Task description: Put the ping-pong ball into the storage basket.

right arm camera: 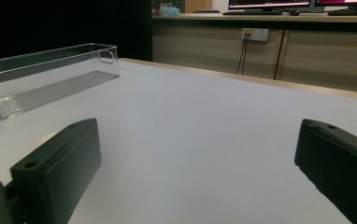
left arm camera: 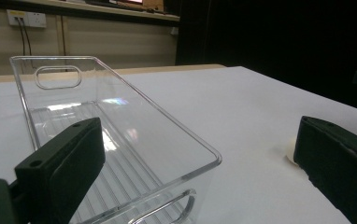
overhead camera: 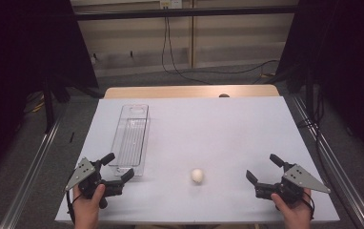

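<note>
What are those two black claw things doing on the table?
A person holds a claw in each hand, and both are wide open with nothing in them. The left gripper sits right at the near end of a clear plastic bin, which has nothing in it. The right gripper rests at the other side of the white table. A small white ball lies between them, untouched.

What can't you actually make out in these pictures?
- White ball: too small in the high view to tell its material; in the left gripper view a black jaw hides most of it.
- Clear bin: near end cut off by the bottom edge there.
- Right gripper: its jaws cover table in its view.
</note>
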Tool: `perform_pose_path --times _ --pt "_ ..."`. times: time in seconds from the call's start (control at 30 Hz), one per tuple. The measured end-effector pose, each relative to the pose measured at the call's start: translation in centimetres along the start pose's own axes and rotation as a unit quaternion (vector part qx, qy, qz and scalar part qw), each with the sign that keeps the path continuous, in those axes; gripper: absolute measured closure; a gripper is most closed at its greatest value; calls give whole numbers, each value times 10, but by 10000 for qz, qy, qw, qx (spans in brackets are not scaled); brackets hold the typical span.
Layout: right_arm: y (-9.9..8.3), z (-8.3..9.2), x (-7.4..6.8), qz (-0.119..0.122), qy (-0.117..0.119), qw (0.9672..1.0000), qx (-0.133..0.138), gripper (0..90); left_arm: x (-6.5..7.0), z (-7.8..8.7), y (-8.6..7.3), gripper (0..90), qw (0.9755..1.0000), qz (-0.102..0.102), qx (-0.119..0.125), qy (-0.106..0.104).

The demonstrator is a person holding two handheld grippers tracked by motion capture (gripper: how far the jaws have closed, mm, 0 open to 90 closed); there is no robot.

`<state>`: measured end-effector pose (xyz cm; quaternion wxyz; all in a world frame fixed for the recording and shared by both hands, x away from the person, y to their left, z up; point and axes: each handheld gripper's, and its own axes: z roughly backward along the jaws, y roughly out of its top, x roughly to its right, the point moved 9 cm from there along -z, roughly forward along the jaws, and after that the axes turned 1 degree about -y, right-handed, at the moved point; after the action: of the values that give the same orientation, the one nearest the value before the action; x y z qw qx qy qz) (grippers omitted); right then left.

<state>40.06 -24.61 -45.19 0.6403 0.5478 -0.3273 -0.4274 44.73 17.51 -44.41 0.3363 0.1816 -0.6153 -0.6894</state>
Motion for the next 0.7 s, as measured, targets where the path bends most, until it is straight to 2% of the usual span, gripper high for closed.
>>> perform_pose_path --times 0.07,0.23,0.27,0.3,0.4,0.53,0.63,0.7 --pt "0 1 0 -2 26 10000 2 2 0 0 0 22 10000 -30 -31 0" --pt "1 1 1 -40 -36 10000 51 2 3 -2 1 22 10000 40 2 -52" --pt "1 1 1 -26 -18 10000 41 2 2 -2 1 22 10000 -63 -62 -39" --pt "1 1 0 -15 18 10000 25 2 4 -2 1 21 9999 -83 -105 -85" --pt "1 1 0 -21 32 10000 31 2 5 -4 3 21 10000 4 -55 -34" --pt "1 1 -1 -15 57 10000 16 2 7 -5 6 21 9999 27 -117 -63" --pt "2 1 -1 -47 37 10000 49 2 13 -10 7 18 9997 7 -168 -192" --pt "2 1 -1 -13 43 10000 64 2 14 -12 8 18 9997 52 -156 -157"
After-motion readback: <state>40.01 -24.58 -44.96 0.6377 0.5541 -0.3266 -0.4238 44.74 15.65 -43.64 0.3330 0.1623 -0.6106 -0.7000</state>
